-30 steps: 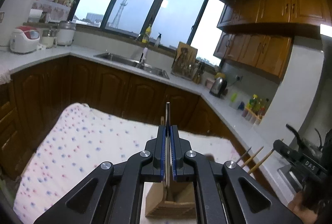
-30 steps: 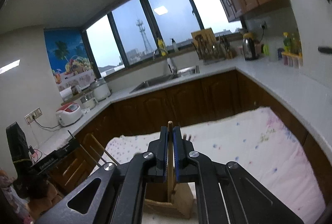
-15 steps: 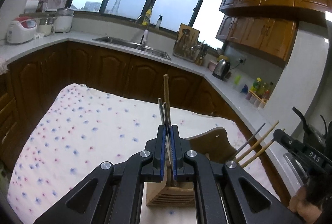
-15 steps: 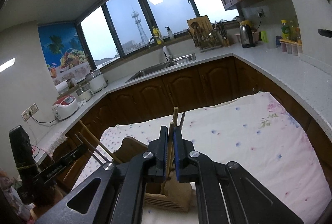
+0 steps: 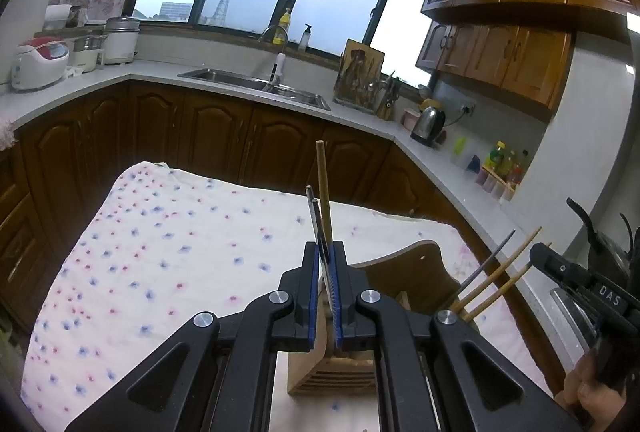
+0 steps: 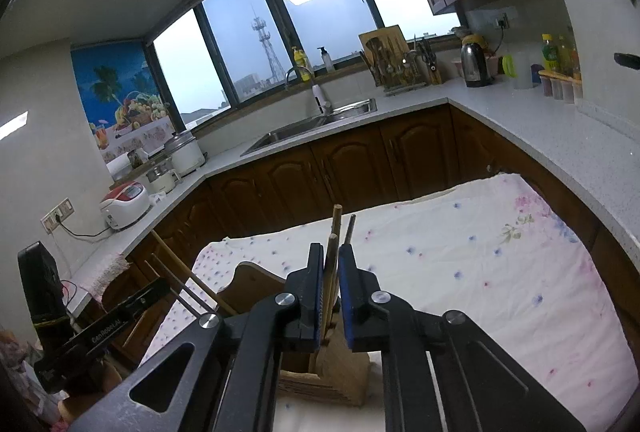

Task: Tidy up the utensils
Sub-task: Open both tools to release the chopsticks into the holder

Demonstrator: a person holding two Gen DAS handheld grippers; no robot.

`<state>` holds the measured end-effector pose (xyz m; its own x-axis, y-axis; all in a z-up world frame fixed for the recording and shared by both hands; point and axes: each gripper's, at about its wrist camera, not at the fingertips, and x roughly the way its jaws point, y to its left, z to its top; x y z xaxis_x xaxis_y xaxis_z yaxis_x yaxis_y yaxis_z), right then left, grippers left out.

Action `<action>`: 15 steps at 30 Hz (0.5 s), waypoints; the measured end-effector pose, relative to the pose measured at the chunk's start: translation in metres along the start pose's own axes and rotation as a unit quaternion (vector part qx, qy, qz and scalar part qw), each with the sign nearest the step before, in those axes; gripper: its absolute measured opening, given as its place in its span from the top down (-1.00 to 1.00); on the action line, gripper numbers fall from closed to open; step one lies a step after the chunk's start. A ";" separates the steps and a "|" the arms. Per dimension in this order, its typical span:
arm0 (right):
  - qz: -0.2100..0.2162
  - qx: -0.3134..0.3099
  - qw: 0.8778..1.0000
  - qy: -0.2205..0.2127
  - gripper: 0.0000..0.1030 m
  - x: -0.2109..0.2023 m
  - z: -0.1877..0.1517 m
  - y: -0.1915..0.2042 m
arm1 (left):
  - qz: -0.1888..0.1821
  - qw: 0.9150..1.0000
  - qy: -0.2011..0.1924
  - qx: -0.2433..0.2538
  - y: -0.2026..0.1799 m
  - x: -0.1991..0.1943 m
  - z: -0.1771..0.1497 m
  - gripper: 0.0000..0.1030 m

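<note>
Since 1 second ago both views have dipped toward the wooden holder (image 5: 332, 368), and chopsticks that were hidden low between the pads now stand tall above them, with the right tool's pads drawing apart. In the left wrist view the left tool (image 5: 327, 292) is clenched on a dark chopstick (image 5: 316, 228), with a bamboo chopstick (image 5: 323, 192) rising just behind it, both over the holder. In the right wrist view the right tool (image 6: 331, 292) has its jaws opening around a bamboo stick (image 6: 330, 272), its lower end apparently already in the holder (image 6: 344, 372); a second bamboo stick and a grey one (image 6: 349, 230) stand just beyond. The holder sits on the flower-print cloth (image 5: 160, 252) covering the desk, with kitchen cabinets and a sink (image 5: 256, 84) beyond. The risk, I judge: the 2 tools crowd the same small holder, so pulling out could snag a leaning stick and tip the light holder, or let the clenched chopstick miss its slot.
</note>
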<state>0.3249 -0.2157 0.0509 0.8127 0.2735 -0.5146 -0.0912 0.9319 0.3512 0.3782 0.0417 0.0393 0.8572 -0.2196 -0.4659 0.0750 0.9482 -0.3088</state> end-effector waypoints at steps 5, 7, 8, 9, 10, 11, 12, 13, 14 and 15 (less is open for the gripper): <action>-0.004 0.009 1.000 -0.004 0.25 -0.007 -0.001 -0.004 | -0.001 1.000 -0.005 -0.007 0.002 -0.009 0.003 0.74; 0.003 0.012 1.000 -0.016 -0.12 -0.015 -0.001 -0.005 | 0.004 1.000 -0.014 -0.009 0.004 -0.017 0.003 0.42; 0.006 0.014 1.000 -0.021 -0.21 -0.019 -0.001 -0.004 | 0.005 1.000 -0.019 -0.009 0.004 -0.022 0.002 0.38; 0.009 0.016 1.000 -0.025 -0.24 -0.023 -0.001 -0.004 | 0.006 1.000 -0.021 -0.008 0.004 -0.026 0.001 0.30; 0.013 0.018 0.999 -0.028 -0.38 -0.028 -0.001 -0.004 | 0.010 1.000 -0.022 -0.008 0.004 -0.029 0.000 0.08; 0.015 0.020 0.999 -0.030 -0.59 -0.030 -0.001 -0.005 | 0.016 1.000 -0.021 -0.009 0.004 -0.033 -0.002 -0.10; 0.019 0.021 0.999 -0.032 -0.69 -0.033 -0.001 -0.005 | 0.018 1.000 -0.021 -0.010 0.005 -0.036 -0.005 -0.36; 0.025 0.022 0.999 -0.034 -0.80 -0.038 -0.002 -0.005 | 0.020 0.999 -0.025 -0.011 0.005 -0.041 -0.008 -0.46; 0.026 0.020 0.999 -0.035 -0.81 -0.042 -0.003 -0.005 | 0.024 0.999 -0.026 -0.011 0.005 -0.048 -0.010 -0.48; 0.027 0.017 0.999 -0.037 -0.81 -0.048 -0.005 -0.004 | 0.026 0.999 -0.025 -0.009 0.004 -0.052 -0.012 -0.53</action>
<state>0.2836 -0.2314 0.0703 0.8472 0.3029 -0.4365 -0.1167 0.9076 0.4034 0.3274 0.0542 0.0521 0.8842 -0.1573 -0.4398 0.0204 0.9537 -0.3000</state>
